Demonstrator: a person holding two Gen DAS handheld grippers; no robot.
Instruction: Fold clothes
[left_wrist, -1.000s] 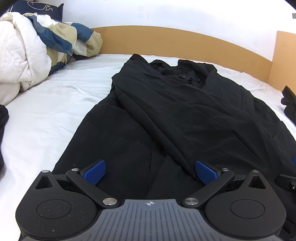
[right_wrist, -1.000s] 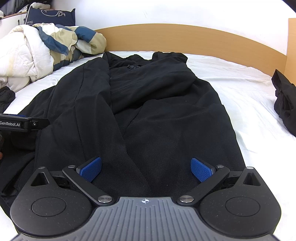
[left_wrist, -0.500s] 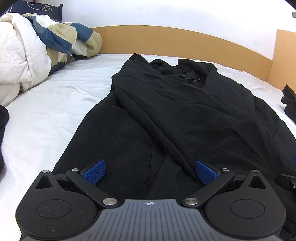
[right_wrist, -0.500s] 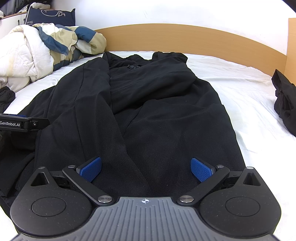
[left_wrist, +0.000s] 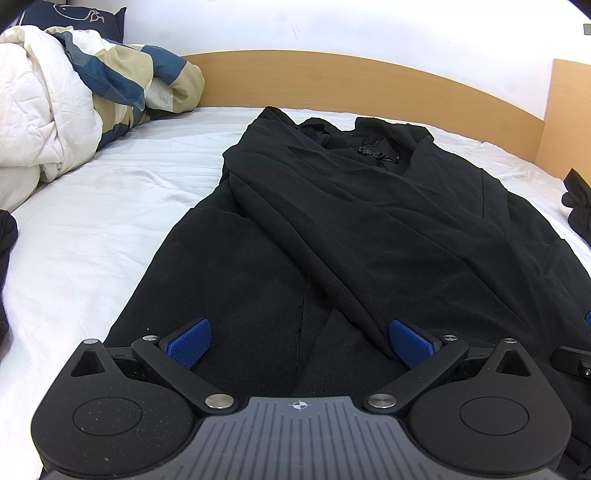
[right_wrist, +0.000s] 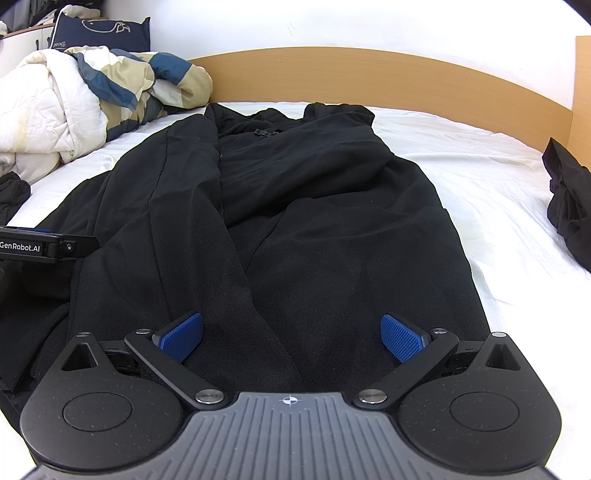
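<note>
A long black garment (left_wrist: 369, 229) lies spread lengthwise on the white bed, collar toward the headboard, with both sides folded in over its middle. In the right wrist view the same black garment (right_wrist: 314, 221) fills the centre. My left gripper (left_wrist: 300, 342) hovers open over the hem's left part, blue pads wide apart with nothing between them. My right gripper (right_wrist: 291, 338) hangs open over the hem's right part, also holding nothing. The left gripper's black body (right_wrist: 44, 247) shows at the left edge of the right wrist view.
A crumpled white, beige and blue duvet (left_wrist: 74, 110) is piled at the far left, with a navy pillow (right_wrist: 99, 33) behind it. Another dark garment (right_wrist: 569, 206) lies at the bed's right side. A wooden headboard (left_wrist: 369, 85) closes the far end. Bare sheet (left_wrist: 92, 240) lies left.
</note>
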